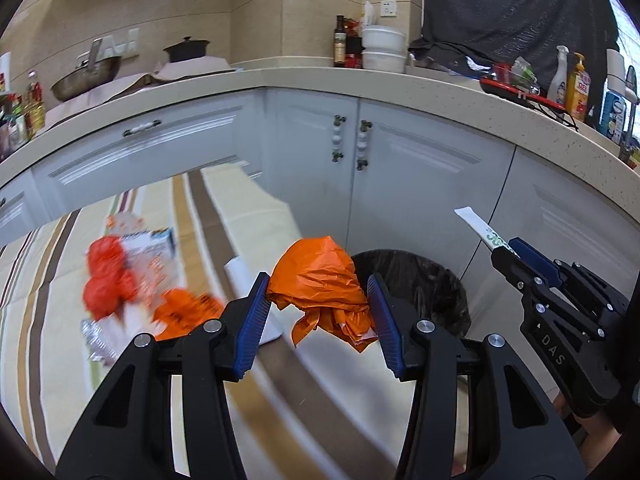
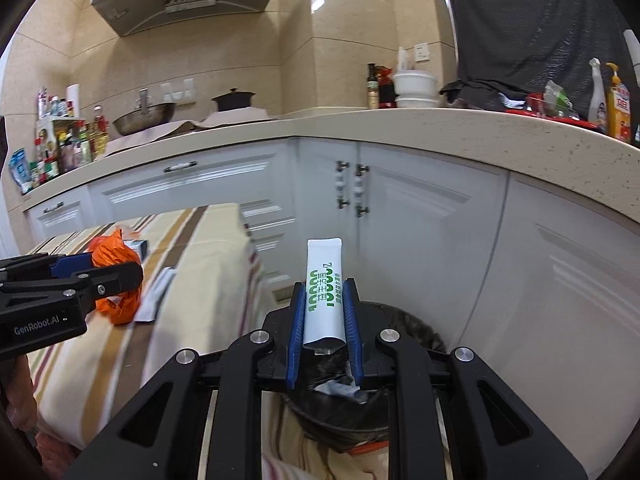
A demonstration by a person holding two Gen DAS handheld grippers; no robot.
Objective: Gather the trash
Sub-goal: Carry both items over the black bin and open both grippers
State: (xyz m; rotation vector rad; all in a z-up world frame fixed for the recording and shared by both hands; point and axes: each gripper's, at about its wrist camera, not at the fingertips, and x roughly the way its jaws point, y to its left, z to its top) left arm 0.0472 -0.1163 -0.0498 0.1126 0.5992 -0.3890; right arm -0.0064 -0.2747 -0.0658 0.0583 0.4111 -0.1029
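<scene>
My left gripper (image 1: 318, 294) is shut on a crumpled orange plastic bag (image 1: 320, 280) and holds it above the striped table's right end, just left of the black-lined trash bin (image 1: 424, 284). My right gripper (image 2: 323, 292) is shut on a white sachet with green print (image 2: 324, 292), held upright over the bin (image 2: 400, 328). The right gripper also shows in the left wrist view (image 1: 508, 250), with the sachet (image 1: 478, 226) sticking out. The left gripper and bag show in the right wrist view (image 2: 116, 276).
More trash lies on the striped tablecloth (image 1: 48, 280): red-orange wrappers (image 1: 106, 276), a printed carton (image 1: 154, 248), a crushed clear bottle (image 1: 96, 338), white paper (image 1: 240, 276). White cabinets (image 1: 420, 168) and a cluttered counter (image 1: 280, 76) stand behind the bin.
</scene>
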